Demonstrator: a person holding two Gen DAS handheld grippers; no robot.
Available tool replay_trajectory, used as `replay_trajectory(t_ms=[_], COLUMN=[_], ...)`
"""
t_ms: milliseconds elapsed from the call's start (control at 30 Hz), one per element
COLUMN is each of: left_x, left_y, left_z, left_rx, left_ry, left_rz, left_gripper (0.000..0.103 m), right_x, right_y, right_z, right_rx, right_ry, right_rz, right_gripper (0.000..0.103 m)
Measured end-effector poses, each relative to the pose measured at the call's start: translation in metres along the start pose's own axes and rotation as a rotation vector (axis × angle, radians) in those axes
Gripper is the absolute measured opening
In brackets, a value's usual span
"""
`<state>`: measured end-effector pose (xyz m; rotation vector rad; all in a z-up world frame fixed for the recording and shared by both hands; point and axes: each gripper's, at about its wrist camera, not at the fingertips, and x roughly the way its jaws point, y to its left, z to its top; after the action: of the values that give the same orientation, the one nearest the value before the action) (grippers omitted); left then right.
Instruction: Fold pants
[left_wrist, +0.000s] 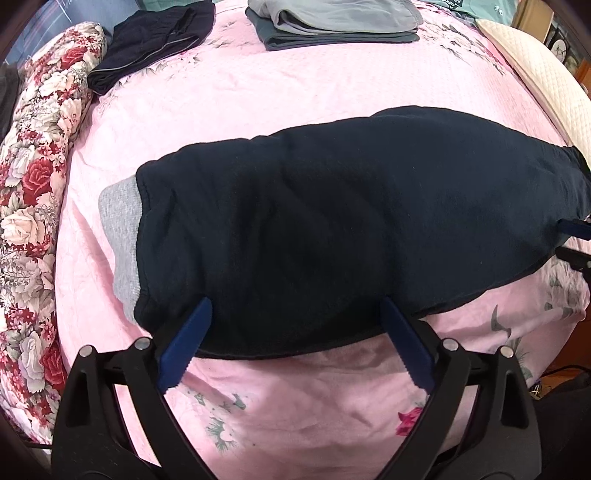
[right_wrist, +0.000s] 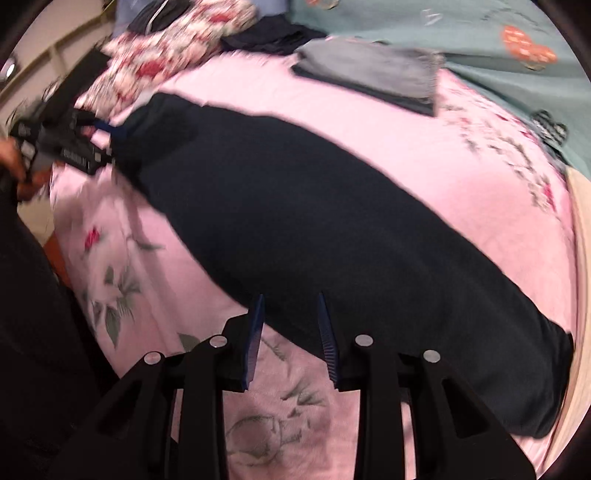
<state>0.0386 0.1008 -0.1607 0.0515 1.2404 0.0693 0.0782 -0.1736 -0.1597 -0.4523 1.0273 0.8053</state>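
Note:
Dark navy pants (left_wrist: 351, 206) lie flat across the pink bedsheet (left_wrist: 258, 96), grey cuff (left_wrist: 120, 236) to the left. My left gripper (left_wrist: 296, 301) stands wide open over the pants' near edge, its blue pads on either side of the cloth with nothing pinched. At the right edge of the left wrist view my right gripper (left_wrist: 565, 240) is by the waist end. The blurred right wrist view shows the pants (right_wrist: 314, 221) running diagonally. My right gripper (right_wrist: 290, 297) hovers above their near edge, pads a little apart and empty. A hand (right_wrist: 14, 162) holds the left gripper (right_wrist: 107, 140) at the far leg end.
Folded grey garments (left_wrist: 332, 22) and a folded dark garment (left_wrist: 155, 40) lie at the back of the bed. A floral quilt (left_wrist: 33, 184) runs along the left side, a cream pillow (left_wrist: 546, 85) along the right. Teal bedding (right_wrist: 443, 37) lies beyond.

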Motion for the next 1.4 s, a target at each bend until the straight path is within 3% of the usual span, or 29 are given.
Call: replay_trajectory(t_ms=[167,267,367,533,733,800,867,933,967,1000,1133,1233,1267,1333,1400], left_x=[-0.004,-0.003,-0.005,-0.011,-0.02,-0.028,-0.035,-0.037,-0.034,-0.027,0.013,0.02,0.02,0.019,0.019], left_y=[0.0,0.005,0.009,0.017,0.014,0.009,0.003,-0.001,-0.004,-0.006,-0.01,-0.016,-0.019,-0.019,-0.017], left_z=[-0.011,-0.016,-0.019,-0.02,-0.013,-0.006,0.002,0.01,0.016,0.019,0.025,0.018,0.017,0.016,0.016], left_rx=[-0.001,-0.019,-0.035,-0.071,-0.071,-0.05,-0.042,-0.05,-0.061,-0.072,-0.113,-0.064,-0.042,-0.038,-0.055], left_ry=[-0.002,0.007,0.011,0.0,-0.028,-0.055,-0.087,-0.11,-0.119,-0.114,-0.002,-0.012,-0.011,-0.011,-0.009], left_rz=[0.004,0.005,0.001,-0.018,-0.034,-0.045,-0.069,-0.105,-0.113,-0.108,-0.088,-0.049,-0.036,-0.032,-0.033], left_gripper=[0.095,0.095,0.095,0.095,0.095,0.095,0.095,0.096,0.096,0.097,0.097,0.097,0.097,0.097,0.097], right_x=[0.01,0.013,0.012,-0.019,0.009,0.006,-0.006,-0.021,-0.033,-0.04,-0.049,-0.037,-0.038,-0.049,-0.068], right_y=[0.008,0.008,0.01,0.013,0.021,0.021,0.016,0.002,-0.016,-0.033,-0.114,-0.162,-0.176,-0.201,-0.21], right_z=[0.004,0.005,0.008,0.005,-0.014,-0.014,-0.014,-0.017,-0.021,-0.026,-0.052,-0.083,-0.096,-0.122,-0.128], right_rx=[-0.079,-0.107,-0.117,-0.109,-0.107,-0.077,-0.023,0.063,0.172,0.264,0.644,0.794,0.821,0.938,1.008], right_ry=[0.026,0.042,0.045,0.01,0.07,0.06,0.062,0.011,-0.038,-0.077,-0.186,-0.149,-0.16,-0.209,-0.23], right_rz=[-0.013,-0.031,-0.036,-0.02,-0.019,-0.021,-0.003,0.007,-0.002,-0.018,-0.094,-0.156,-0.165,-0.077,-0.109], right_gripper=[0.03,0.012,0.003,0.003,0.003,0.014,0.022,0.03,0.041,0.044,0.044,0.043,0.03,0.023,0.026])
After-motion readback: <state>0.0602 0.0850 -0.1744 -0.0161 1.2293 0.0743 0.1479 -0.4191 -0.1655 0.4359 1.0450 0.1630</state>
